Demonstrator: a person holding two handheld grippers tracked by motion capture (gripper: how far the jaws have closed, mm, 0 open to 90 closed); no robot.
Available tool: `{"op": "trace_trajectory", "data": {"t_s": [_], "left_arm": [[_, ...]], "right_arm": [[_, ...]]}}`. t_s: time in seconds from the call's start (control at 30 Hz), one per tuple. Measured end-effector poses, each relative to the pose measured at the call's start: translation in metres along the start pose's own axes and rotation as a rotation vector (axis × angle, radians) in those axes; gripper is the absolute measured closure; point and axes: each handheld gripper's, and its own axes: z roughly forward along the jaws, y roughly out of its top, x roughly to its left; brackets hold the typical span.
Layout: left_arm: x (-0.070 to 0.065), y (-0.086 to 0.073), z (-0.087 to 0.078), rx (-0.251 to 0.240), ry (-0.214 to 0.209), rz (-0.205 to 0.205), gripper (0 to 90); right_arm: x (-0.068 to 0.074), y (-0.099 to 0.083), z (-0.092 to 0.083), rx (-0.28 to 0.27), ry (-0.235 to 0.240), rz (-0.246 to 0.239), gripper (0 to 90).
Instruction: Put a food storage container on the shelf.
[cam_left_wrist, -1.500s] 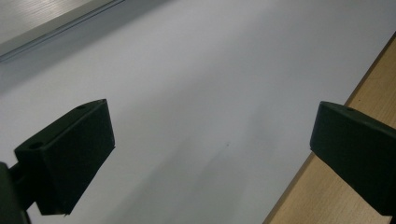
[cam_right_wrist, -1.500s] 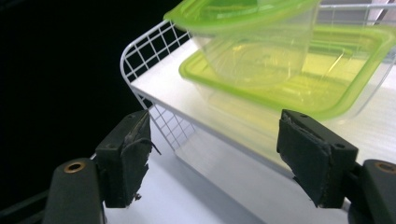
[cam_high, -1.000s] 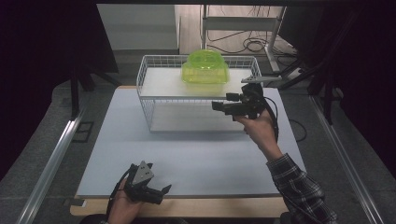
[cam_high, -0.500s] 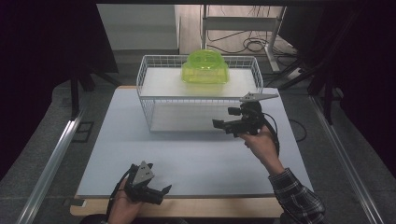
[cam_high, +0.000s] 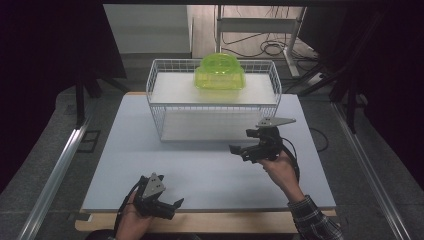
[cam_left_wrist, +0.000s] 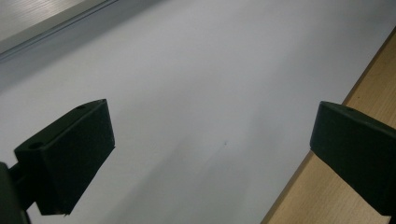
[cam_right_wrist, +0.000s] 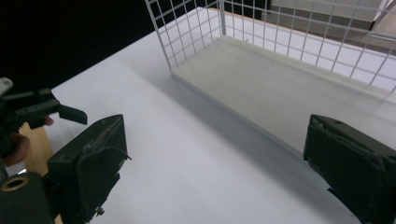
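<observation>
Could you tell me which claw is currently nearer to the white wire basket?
Right. The right claw is open, just in front of the white wire basket; the left claw sits apart at the table's near edge.

I see a pale grey mat (cam_high: 200, 170) covering most of the wooden table (cam_high: 225, 223), whose bare edge runs along the near side. A metal rail (cam_high: 55, 175) slants down the floor at left. Cables (cam_high: 270, 47) lie tangled on the floor behind, beside a metal frame (cam_high: 260, 24). Black curtains (cam_high: 45, 60) hang on both sides.

Wire basket (cam_high: 160, 107) beyond open table (cam_high: 200, 165)
</observation>
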Motion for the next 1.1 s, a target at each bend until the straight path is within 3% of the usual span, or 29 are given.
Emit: {"op": "trace_trajectory", "data": {"t_s": [0.2, 0.77, 1.1], "left_arm": [[-0.001, 0.0, 0.0, 0.003, -0.001, 0.003, 0.0], [0.003, -0.002, 0.0, -0.011, -0.003, -0.019, 0.0], [0.003, -0.002, 0.001, -0.004, -0.009, -0.015, 0.0]], "right_arm": [[0.002, -0.019, 0.001, 0.028, -0.038, -0.019, 4.2], [0.003, -0.065, -0.004, 0.023, -0.032, -0.011, 3.7], [0.004, -0.087, -0.006, 0.046, -0.085, -0.004, 3.6]]}}
